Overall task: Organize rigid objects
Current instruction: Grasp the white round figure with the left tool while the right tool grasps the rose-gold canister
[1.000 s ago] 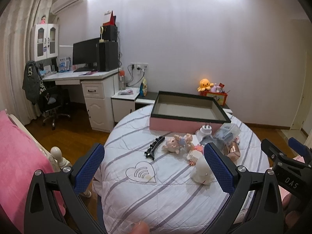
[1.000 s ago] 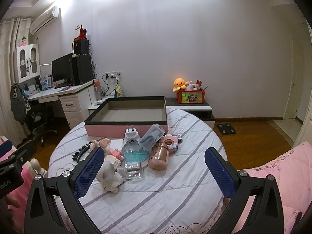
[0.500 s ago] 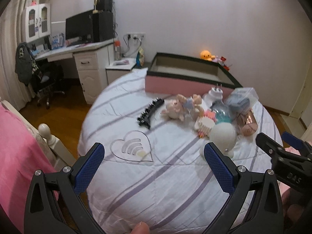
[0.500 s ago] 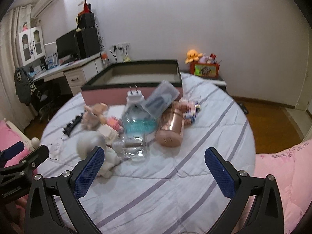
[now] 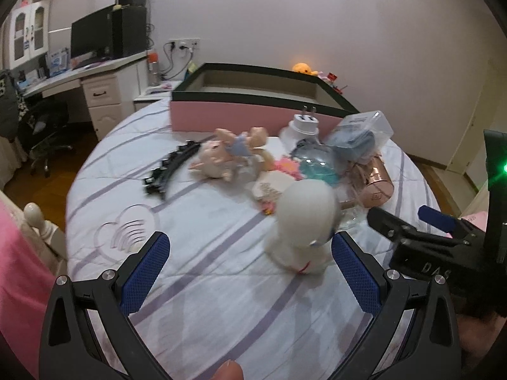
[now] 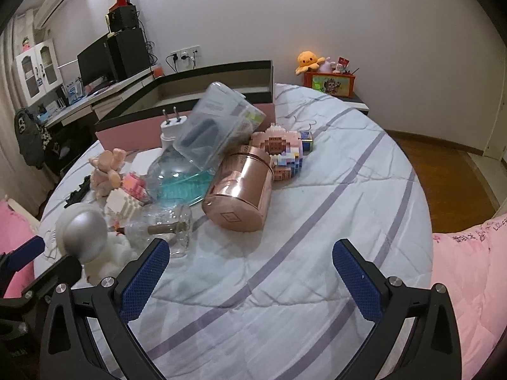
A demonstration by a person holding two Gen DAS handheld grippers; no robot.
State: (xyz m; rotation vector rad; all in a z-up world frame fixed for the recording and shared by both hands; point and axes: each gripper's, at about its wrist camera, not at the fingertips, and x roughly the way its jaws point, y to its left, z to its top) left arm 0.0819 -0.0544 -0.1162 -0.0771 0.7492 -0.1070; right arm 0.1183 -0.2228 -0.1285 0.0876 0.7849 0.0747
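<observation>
Left view only: we see the black hair clip (image 5: 171, 169) whole, lying left of the pink doll (image 5: 228, 155); the white figure (image 5: 301, 224) shows its plain white back.
Right view only: we see that figure's grey visor face (image 6: 84, 237), the block-built pink toy (image 6: 282, 148) and a clear glass bottle (image 6: 164, 229) lying flat.
Pile: copper canister (image 6: 240, 190) on its side, touching the blue-tinted jar (image 6: 177, 177); clear plastic case (image 6: 218, 126) leaning on top; white plug adapter (image 6: 171, 126) prongs up.
Box: pink-sided tray (image 5: 240, 117) behind the pile on the striped bed cover (image 6: 317, 221).
Left gripper (image 5: 250, 275): low over the cover, jaws wide, holding nothing, white figure just ahead.
Right gripper (image 6: 250, 275): jaws wide, holding nothing, near the canister.
</observation>
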